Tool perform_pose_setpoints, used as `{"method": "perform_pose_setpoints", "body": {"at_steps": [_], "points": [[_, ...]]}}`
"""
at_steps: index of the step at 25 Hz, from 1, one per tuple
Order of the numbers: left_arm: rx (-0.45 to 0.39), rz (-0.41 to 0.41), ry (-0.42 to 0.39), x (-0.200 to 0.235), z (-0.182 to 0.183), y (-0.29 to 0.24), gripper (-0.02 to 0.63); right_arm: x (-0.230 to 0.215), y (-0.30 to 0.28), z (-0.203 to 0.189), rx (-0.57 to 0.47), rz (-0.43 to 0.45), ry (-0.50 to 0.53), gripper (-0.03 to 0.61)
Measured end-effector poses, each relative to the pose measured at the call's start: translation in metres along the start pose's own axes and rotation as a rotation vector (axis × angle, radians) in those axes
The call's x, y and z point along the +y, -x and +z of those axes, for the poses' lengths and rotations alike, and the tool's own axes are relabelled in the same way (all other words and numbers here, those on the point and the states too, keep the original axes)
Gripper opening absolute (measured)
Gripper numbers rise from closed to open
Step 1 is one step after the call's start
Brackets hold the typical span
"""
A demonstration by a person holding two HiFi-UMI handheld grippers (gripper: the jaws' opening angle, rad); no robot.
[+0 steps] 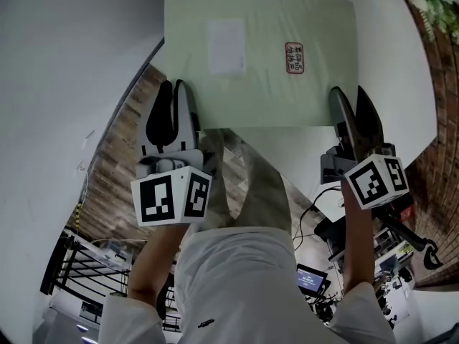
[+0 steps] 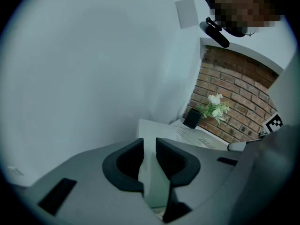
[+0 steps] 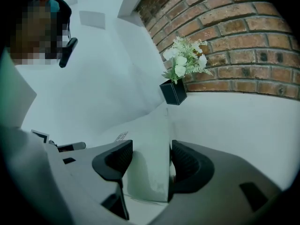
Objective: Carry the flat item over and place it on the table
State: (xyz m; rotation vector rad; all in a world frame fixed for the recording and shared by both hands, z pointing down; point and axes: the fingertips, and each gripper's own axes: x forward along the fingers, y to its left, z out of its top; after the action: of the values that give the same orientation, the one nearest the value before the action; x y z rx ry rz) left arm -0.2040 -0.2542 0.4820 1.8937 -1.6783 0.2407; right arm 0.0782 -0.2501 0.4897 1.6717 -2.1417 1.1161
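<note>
A pale green flat item (image 1: 258, 70) with a white label and a small red stamp hangs over the white table (image 1: 79, 49), held by its near edge. My left gripper (image 1: 173, 113) is shut on the item's near left corner. My right gripper (image 1: 353, 117) is shut on its near right corner. In the left gripper view the item (image 2: 151, 177) fills the narrow gap of the left gripper (image 2: 150, 146). In the right gripper view the item (image 3: 150, 168) spans the wider gap of the right gripper (image 3: 151, 156).
A brick wall (image 3: 243, 36) borders the table on the right, with a white-flowered plant (image 3: 185, 62) in a black pot (image 3: 173, 92) at its foot. Wooden floor (image 1: 115, 163) shows below the table's curved edge. Cables and equipment (image 1: 337, 228) lie lower right.
</note>
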Motion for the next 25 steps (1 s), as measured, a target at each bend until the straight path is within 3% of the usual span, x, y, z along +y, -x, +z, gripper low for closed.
{"method": "perform_pose_setpoints", "body": {"at_steps": [7, 12, 19, 25], "points": [[0.013, 0.015, 0.006, 0.003, -0.014, -0.010, 0.089, -0.008, -0.012, -0.008, -0.002, -0.017, 0.013, 0.284], [0.084, 0.004, 0.039, 0.003, -0.024, -0.011, 0.080, -0.016, -0.017, -0.017, 0.038, -0.043, 0.012, 0.285], [0.074, -0.002, 0.033, 0.007, -0.027, -0.008, 0.077, -0.013, -0.019, -0.016, 0.062, -0.058, 0.065, 0.285], [0.120, -0.021, 0.040, 0.005, -0.027, -0.005, 0.074, -0.011, -0.012, -0.006, 0.050, -0.087, 0.117, 0.285]]}}
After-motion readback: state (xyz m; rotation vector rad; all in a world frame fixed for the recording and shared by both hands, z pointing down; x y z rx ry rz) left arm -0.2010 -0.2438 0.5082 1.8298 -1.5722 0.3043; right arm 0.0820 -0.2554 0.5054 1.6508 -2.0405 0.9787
